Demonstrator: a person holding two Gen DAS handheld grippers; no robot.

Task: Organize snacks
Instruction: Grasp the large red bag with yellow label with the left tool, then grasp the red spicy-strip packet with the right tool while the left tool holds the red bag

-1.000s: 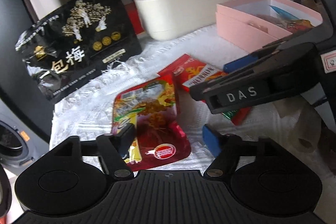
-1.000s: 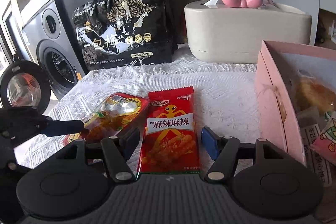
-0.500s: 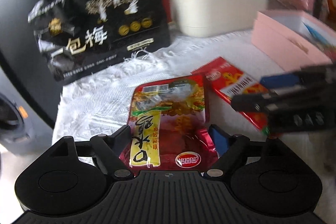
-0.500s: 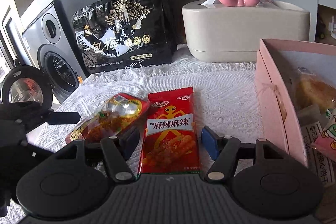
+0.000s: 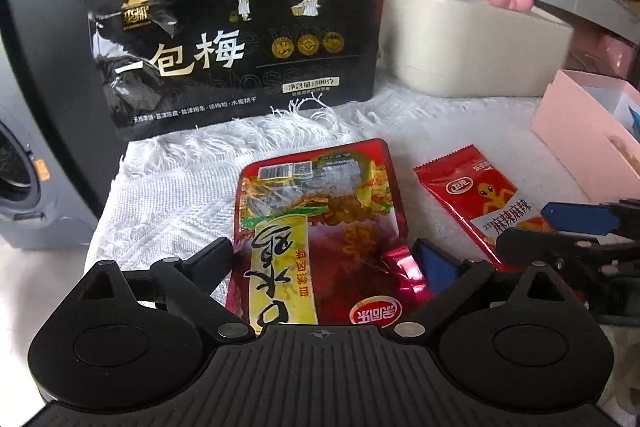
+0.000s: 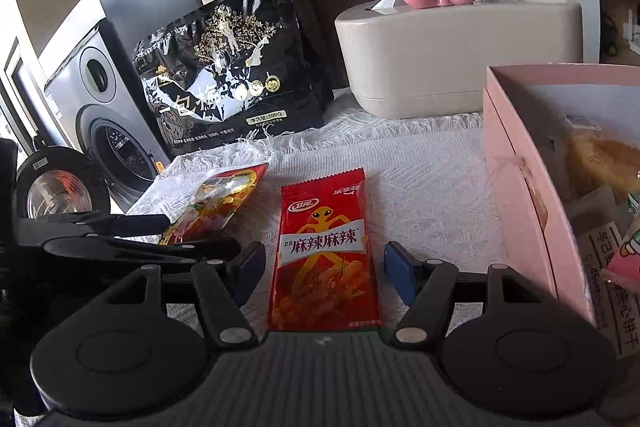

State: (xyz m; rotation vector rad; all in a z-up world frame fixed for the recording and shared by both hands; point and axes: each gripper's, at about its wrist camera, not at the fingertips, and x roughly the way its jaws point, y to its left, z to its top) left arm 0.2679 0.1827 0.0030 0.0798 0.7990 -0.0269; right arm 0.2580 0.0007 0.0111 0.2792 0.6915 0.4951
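A red-and-yellow snack pouch (image 5: 320,227) lies flat on the white cloth (image 5: 168,199). It sits between the fingers of my left gripper (image 5: 324,261), whose jaws are opening, with both pads just off the pouch's edges. To its right lies a slim red spicy-snack packet (image 6: 324,255). My right gripper (image 6: 325,271) straddles that packet, open, with cloth showing on both sides of it. Each gripper also shows in the other's view: the right gripper (image 5: 528,227) at the edge, the left gripper (image 6: 188,233) beside the pouch (image 6: 216,203).
A pink box (image 6: 516,187) holding several snacks stands at the right. At the back, a large black snack bag (image 5: 232,47) leans upright beside a cream tissue box (image 5: 472,43). A washing machine (image 6: 100,107) stands beyond the table's left edge.
My left gripper has swung round and squared up over the red-and-yellow pouch, and its jaws have widened around it. The right gripper has stayed over the red packet.
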